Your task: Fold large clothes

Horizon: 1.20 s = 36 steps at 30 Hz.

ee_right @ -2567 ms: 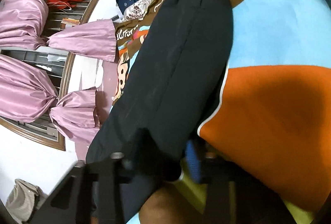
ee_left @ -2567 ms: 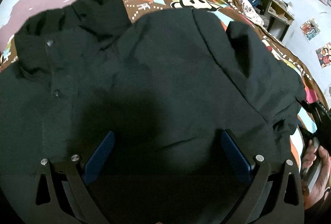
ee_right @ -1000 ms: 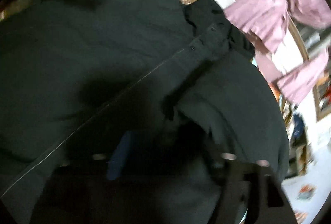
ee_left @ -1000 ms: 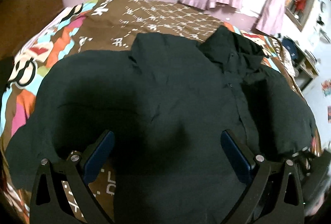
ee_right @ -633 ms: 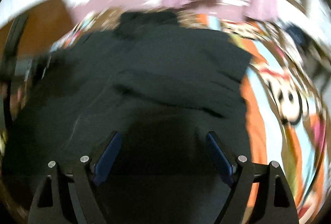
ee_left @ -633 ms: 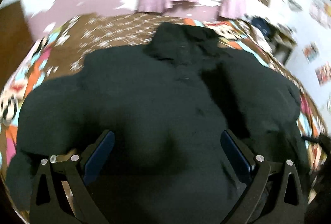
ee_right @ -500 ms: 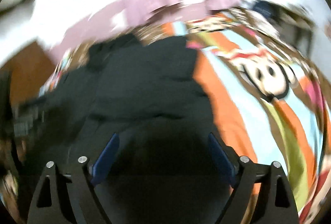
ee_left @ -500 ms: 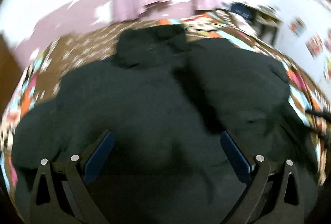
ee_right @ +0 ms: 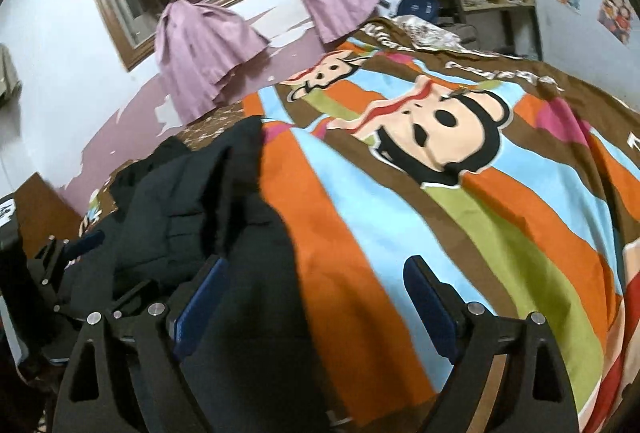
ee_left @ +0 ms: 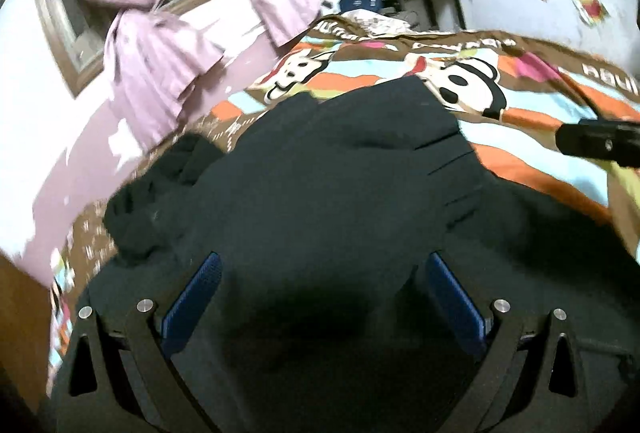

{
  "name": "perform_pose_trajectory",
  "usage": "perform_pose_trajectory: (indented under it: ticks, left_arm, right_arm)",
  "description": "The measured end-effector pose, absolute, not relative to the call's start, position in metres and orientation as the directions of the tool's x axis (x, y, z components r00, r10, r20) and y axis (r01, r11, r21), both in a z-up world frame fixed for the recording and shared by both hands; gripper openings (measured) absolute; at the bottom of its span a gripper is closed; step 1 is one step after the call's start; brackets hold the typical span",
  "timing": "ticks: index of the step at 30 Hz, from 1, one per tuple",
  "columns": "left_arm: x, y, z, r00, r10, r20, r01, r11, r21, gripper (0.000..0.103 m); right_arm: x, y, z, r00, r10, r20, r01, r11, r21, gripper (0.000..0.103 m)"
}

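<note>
**Hovering over the black jacket, both grippers spread and empty**

Lying on the cartoon-monkey bedspread [ee_right: 460, 193], the black jacket [ee_left: 340, 193] sits partly folded, its bulk bunched toward the side of the bed nearer the purple-and-white wall; its long axis runs away from both grippers, from the hem close under them up to the rumpled collar [ee_left: 160, 201] at the far end near the pink curtains [ee_right: 200, 45].

The left gripper [ee_left: 320, 305] hangs squarely over the jacket's body, dark cloth filling the space below its blue pads [ee_left: 192, 297]; its jaws stand wide apart and pinch nothing. The right gripper [ee_right: 316, 309] straddles the jacket's right-hand edge, one finger over black cloth, the other over the bare orange and blue stripes; its jaws have just been opening and now stand wide, nothing between them pressed or held. In the right wrist view the left gripper shows low at the picture's left, over the heap.

So the left hand looks the nearer to the garment's middle, the right the nearer to its free edge; I would guess the next fold turns on that edge.

The jacket looks thick, matt and slightly padded, with soft ridges where layers overlap; the bedspread is smooth, flat and loud with colour; its surface should let the cloth slide easily.
</note>
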<state>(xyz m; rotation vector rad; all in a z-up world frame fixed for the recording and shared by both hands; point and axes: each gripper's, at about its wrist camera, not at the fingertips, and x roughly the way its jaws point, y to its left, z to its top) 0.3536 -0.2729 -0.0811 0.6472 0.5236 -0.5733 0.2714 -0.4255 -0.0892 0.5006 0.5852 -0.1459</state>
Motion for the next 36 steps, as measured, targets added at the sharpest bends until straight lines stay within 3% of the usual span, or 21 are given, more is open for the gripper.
perform_pose_trajectory:
  ticks: [4, 5, 10, 12, 15, 22, 27, 36]
  left_arm:
    - [0.349, -0.293, -0.093, 0.739, -0.320, -0.593, 0.644, 0.592, 0.484, 0.093]
    - [0.349, -0.299, -0.098, 0.743, -0.309, -0.593, 0.643, 0.574, 0.507, 0.087]
    - [0.353, -0.311, -0.115, 0.761, -0.270, -0.589, 0.626, 0.546, 0.557, 0.055]
    - [0.356, -0.307, -0.113, 0.762, -0.277, -0.586, 0.621, 0.572, 0.536, 0.030]
    - [0.364, -0.291, -0.102, 0.757, -0.291, -0.585, 0.611, 0.633, 0.476, 0.010]
    - [0.380, -0.204, -0.036, 0.763, -0.424, -0.488, 0.503, 0.863, 0.038, 0.007]
    - [0.393, -0.125, -0.018, 0.825, -0.349, -0.445, 0.292, 0.937, -0.194, 0.007]
    - [0.399, -0.040, -0.046, 0.789, -0.237, -0.567, 0.091, 0.958, -0.273, 0.007]
  right_arm:
    - [0.269, -0.436, -0.098, 0.826, 0.015, -0.564, 0.278, 0.859, 0.430, 0.088]
    - [0.269, -0.437, -0.099, 0.826, 0.019, -0.564, 0.277, 0.856, 0.435, 0.088]
    - [0.265, -0.441, -0.100, 0.831, 0.027, -0.556, 0.274, 0.849, 0.451, 0.088]
    - [0.264, -0.442, -0.101, 0.833, 0.028, -0.553, 0.274, 0.847, 0.456, 0.088]
    - [0.264, -0.443, -0.103, 0.832, 0.034, -0.553, 0.272, 0.844, 0.462, 0.088]
    - [0.266, -0.423, -0.098, 0.838, 0.049, -0.544, 0.218, 0.883, 0.416, 0.088]
    - [0.277, -0.393, -0.081, 0.841, 0.080, -0.535, 0.136, 0.926, 0.353, 0.088]
    - [0.357, -0.307, -0.051, 0.763, 0.243, -0.599, -0.070, 0.952, 0.297, 0.088]
